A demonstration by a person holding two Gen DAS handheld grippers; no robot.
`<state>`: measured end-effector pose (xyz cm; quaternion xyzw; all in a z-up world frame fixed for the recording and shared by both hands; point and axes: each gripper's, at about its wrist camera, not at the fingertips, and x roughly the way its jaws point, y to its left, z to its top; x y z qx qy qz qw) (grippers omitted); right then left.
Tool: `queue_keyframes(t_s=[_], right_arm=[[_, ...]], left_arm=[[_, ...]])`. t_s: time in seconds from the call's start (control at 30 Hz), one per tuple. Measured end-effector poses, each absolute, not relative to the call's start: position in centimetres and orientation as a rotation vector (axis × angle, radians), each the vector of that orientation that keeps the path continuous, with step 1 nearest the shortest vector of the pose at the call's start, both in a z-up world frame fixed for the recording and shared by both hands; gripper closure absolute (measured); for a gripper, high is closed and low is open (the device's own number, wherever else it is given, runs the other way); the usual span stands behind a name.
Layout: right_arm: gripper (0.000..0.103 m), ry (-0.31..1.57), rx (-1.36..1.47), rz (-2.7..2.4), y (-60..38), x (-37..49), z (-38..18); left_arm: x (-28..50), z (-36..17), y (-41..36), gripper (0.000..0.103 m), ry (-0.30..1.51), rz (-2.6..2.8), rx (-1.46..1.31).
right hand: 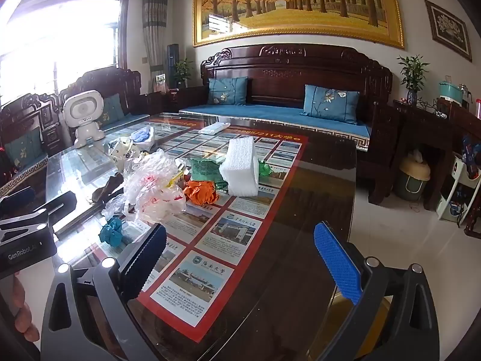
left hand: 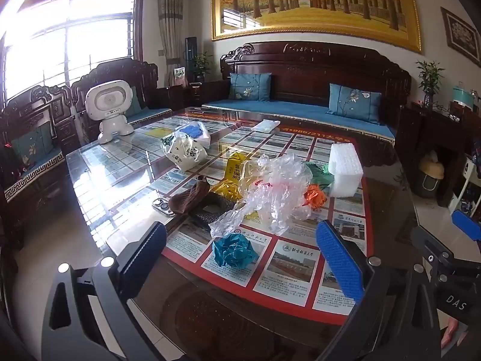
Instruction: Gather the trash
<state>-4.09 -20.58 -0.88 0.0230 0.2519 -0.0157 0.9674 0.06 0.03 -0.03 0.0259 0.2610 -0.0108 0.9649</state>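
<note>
Trash lies on a glass-topped table (left hand: 99, 174). In the left wrist view a crumpled teal paper ball (left hand: 233, 250) sits nearest, between my open left gripper's (left hand: 240, 258) fingers but beyond them. Behind it lie clear crumpled plastic (left hand: 270, 192), an orange paper ball (left hand: 315, 196), yellow wrappers (left hand: 236, 171), green packaging (left hand: 318, 172), a white foam block (left hand: 345, 170) and a white plastic bag (left hand: 185, 152). In the right wrist view my right gripper (right hand: 240, 255) is open and empty over the table's near edge; the teal ball (right hand: 111, 231), plastic (right hand: 156, 186), orange ball (right hand: 200, 192) and foam block (right hand: 240, 171) lie ahead left.
A white robot toy (left hand: 108, 110) stands at the table's far left. A brown cloth (left hand: 189, 199) and a small metal tray (left hand: 163, 206) lie left of the plastic. A wooden sofa (left hand: 300, 90) with blue cushions stands behind. A bin (right hand: 415, 177) stands on the floor at right.
</note>
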Motion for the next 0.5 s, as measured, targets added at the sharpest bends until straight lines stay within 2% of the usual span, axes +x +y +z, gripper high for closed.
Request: queue_keyframes(t_s=[0.5], right_arm=[[0.008, 0.499, 0.039, -0.034, -20.71, -4.27, -0.39]], left_arm=[[0.11, -0.47, -0.47, 0.004, 0.537, -0.033, 0.033]])
